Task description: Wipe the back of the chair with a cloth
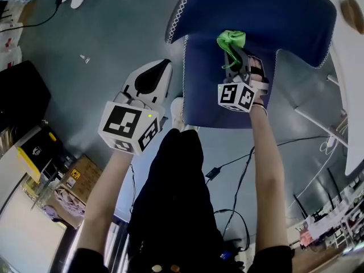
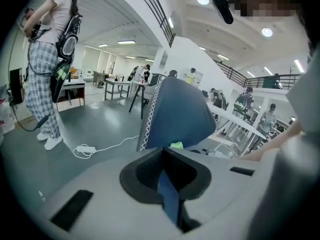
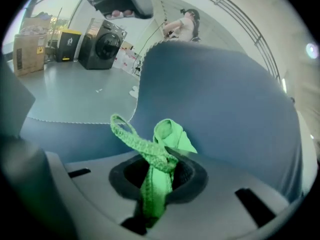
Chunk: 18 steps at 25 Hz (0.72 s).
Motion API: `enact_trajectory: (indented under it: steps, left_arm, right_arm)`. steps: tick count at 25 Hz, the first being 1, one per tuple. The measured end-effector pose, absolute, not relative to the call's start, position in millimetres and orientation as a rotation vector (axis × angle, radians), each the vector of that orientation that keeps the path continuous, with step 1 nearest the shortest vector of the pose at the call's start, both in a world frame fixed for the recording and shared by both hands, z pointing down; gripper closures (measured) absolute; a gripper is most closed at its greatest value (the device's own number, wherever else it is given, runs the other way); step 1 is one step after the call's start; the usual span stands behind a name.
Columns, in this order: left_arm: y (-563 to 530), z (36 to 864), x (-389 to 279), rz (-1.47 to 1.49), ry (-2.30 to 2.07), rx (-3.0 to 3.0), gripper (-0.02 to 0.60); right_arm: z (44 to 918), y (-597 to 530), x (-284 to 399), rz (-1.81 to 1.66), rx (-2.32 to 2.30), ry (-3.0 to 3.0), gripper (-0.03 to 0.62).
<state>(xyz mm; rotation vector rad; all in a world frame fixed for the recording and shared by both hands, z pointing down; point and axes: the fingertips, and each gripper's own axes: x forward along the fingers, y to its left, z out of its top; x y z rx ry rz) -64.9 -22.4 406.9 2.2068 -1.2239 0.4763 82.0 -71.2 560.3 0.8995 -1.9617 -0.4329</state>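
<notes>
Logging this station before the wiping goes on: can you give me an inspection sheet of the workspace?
Surface: smooth grey floor.
Job's things: blue chair with white stitched edging; green cloth held up to it.
Clutter: cardboard boxes and a yellow-black case at the left.
Grippers: right gripper claw shut on the cloth; left gripper claw closed to a slit, empty, off the chair.
Cables: black cable on the floor; white power strip with cord.
Surroundings: white table at right; person in plaid trousers; washing machine.

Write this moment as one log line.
right hand-held gripper: shut on green cloth, at chair back | left hand-held gripper: beside chair back, no cloth
</notes>
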Motion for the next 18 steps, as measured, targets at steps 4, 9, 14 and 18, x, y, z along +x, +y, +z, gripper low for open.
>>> enact_trajectory:
  steps: [4, 9, 14, 18]
  left_arm:
    - [-23.6, 390.8, -40.0, 0.465, -1.197, 2.241, 0.578]
    - [-25.9, 373.7, -17.1, 0.46, -1.174, 2.278, 0.578]
    - [-29.0, 359.2, -13.9, 0.456, -1.188, 2.291, 0.578]
    - [-34.2, 351.5, -16.7, 0.446, -1.212, 2.291, 0.578]
  right_arm:
    - [492.6, -74.1, 93.6, -0.558, 0.978, -1.995, 0.539]
    - [406.0, -86.8, 115.8, -0.718, 1.114, -1.995, 0.54]
    - [323.9, -99.1, 131.4, -0.809, 1.274, -1.997, 0.539]
    - [273.9, -110.8, 149.1, -0.875, 1.386, -1.974, 0.54]
